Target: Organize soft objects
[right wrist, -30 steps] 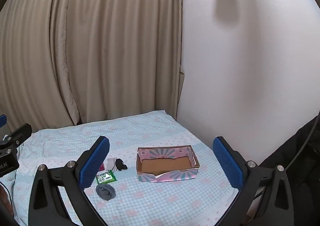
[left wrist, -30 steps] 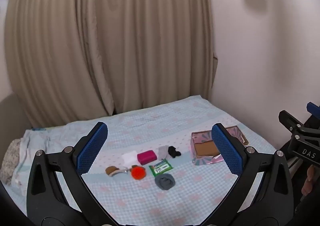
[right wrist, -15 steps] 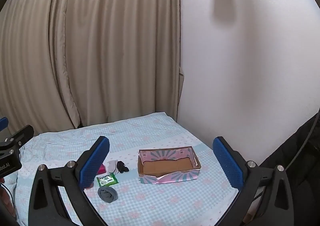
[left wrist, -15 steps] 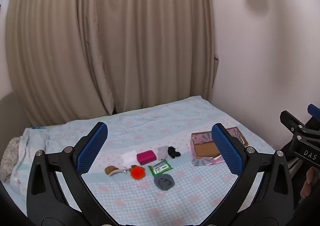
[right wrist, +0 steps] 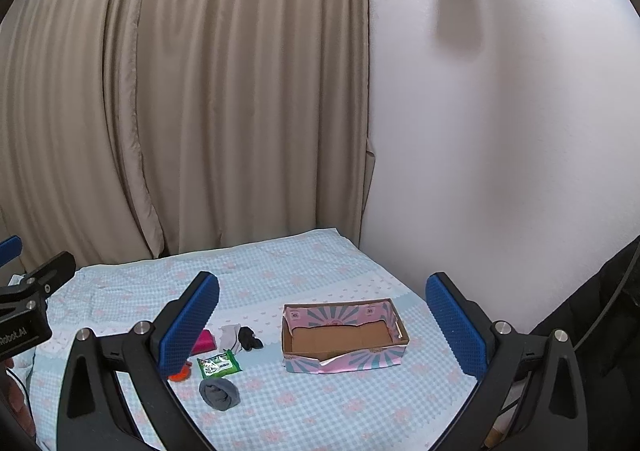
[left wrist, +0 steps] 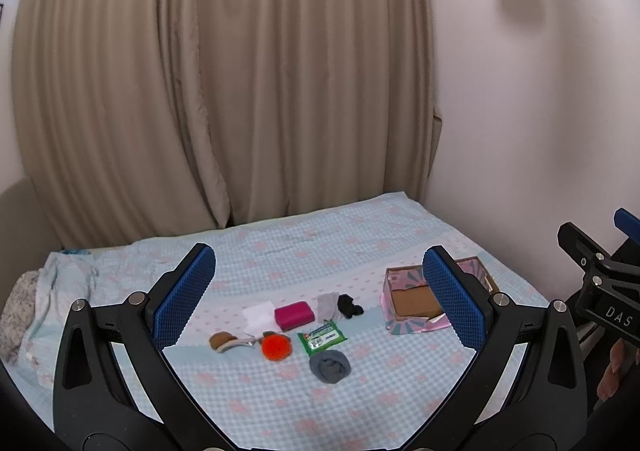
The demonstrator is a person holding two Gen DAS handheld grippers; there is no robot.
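Small soft items lie in a cluster on the bed: a rolled grey sock [left wrist: 329,366] [right wrist: 219,393], a green wipes pack [left wrist: 321,337] [right wrist: 219,363], an orange pom-pom [left wrist: 275,346], a magenta pouch [left wrist: 294,315], a white cloth [left wrist: 258,314], a brown puff [left wrist: 222,341], a pale grey sock [left wrist: 328,305] and a black sock [left wrist: 349,305] [right wrist: 249,337]. An open pink cardboard box [left wrist: 412,301] [right wrist: 344,337] with nothing inside sits to their right. My left gripper [left wrist: 320,299] and right gripper [right wrist: 322,325] hover open, well short of the items, holding nothing.
The bed has a light blue checked sheet [left wrist: 280,251] against beige curtains [left wrist: 220,71] and a white wall [right wrist: 500,131]. Crumpled bedding [left wrist: 24,307] lies at the bed's left end. A person's fingers [left wrist: 614,367] hold the other gripper at the right edge.
Both views have shifted slightly; the items and box sit a little lower and closer in frame. Nothing on the bed has moved, and both grippers stay open.
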